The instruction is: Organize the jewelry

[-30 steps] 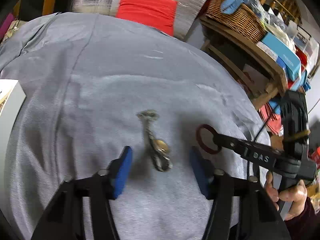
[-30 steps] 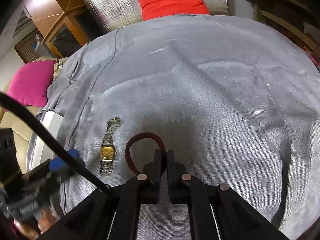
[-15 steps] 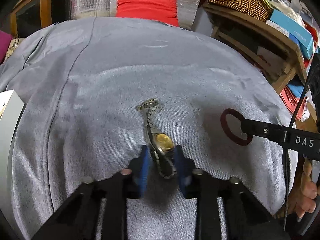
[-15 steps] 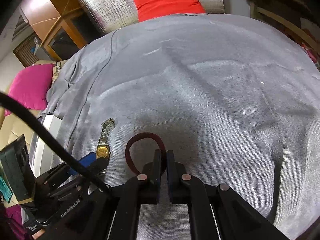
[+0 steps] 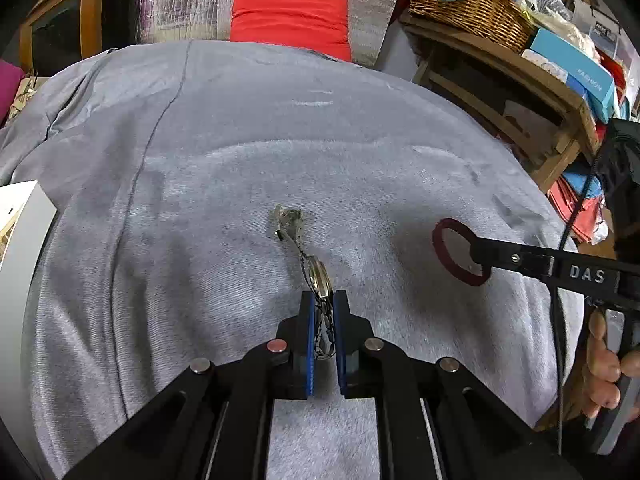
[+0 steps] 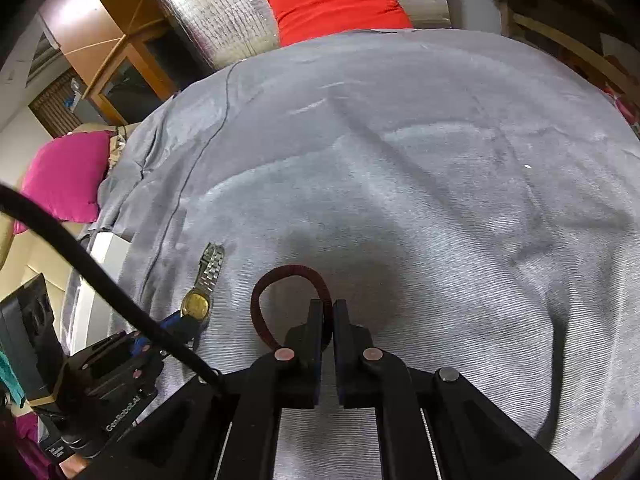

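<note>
the left hand-held gripper (image 5: 323, 312) is clenching the near end of a silver metal-link wristwatch with a gold face (image 5: 316, 276), its blue-padded fingers (image 5: 309, 332) pressing on the band from both sides. the watch is turning on edge, its far strap end (image 5: 290, 222) trailing on the grey fabric-covered surface (image 5: 240, 152). to the right, the right hand-held gripper (image 6: 328, 312) is grasping a dark red fabric hair tie (image 6: 280, 292), with the loop sticking out ahead and to the left of the closed fingers, just above the grey cloth. in the right wrist view the watch (image 6: 200, 292) is lying left of the hair tie, near it but apart. a white box (image 5: 20, 232) is sitting at the left edge of the surface. a red cushion (image 5: 290, 16) is leaning against silver quilted material at the far side, and a wicker basket (image 5: 468, 12) is sitting on a wooden shelf at far right.
</note>
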